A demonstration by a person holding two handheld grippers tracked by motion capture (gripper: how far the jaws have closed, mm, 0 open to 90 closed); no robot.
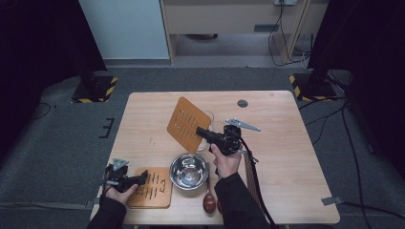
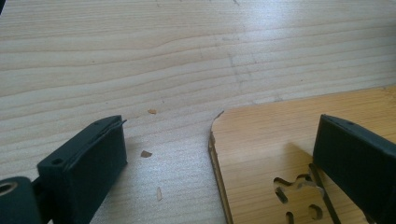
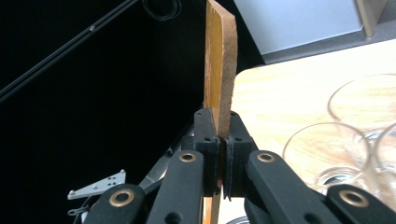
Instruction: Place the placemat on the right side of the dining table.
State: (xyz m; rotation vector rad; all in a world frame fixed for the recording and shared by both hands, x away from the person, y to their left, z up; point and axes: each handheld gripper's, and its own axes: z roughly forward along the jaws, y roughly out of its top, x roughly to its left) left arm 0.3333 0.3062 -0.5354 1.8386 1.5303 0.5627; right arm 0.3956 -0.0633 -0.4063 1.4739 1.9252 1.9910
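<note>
Near left: left gripper (image 1: 142, 178) rests over the flat mat (image 1: 152, 187), jaws wide, nothing pinched; that mat sits close to the table's (image 1: 286, 191) near edge. Bowl (image 1: 189, 171) just right of it, spoon (image 1: 208, 198) beside. Centre: right gripper (image 1: 199, 130) clamped tight on the raised mat's (image 1: 188, 125) edge, tilted clear of the tabletop. Glasses (image 3: 327, 154) behind, probably close. Far left open.
</note>
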